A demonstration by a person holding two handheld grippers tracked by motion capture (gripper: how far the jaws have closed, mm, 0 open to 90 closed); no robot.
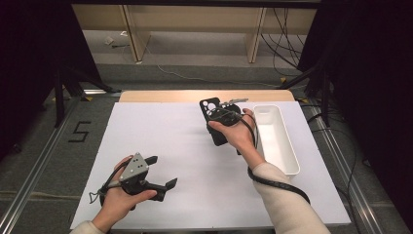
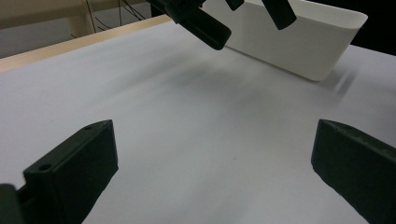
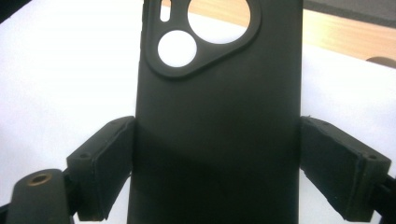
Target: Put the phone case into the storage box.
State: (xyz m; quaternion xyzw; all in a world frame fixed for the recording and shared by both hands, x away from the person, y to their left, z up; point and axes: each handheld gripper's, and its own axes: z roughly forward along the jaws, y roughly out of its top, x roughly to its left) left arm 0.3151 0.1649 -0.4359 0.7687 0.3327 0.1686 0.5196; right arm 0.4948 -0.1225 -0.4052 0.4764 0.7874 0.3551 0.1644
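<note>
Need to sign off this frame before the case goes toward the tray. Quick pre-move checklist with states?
1. Grip: the right gripper has its fingers against both long edges of the black phone case. ok.
2. Case off the table: in the high view it looks lifted above the white mat, camera cutouts at the far end. ok.
3. White tray beside the case: what shows of its inside looks bare; the part behind the hand is hidden. cannot tell.
4. Left gripper out of the way: near the mat's front, fingers apart, nothing between them. ok.
5. Grip firmness against slipping. cannot tell.
</note>
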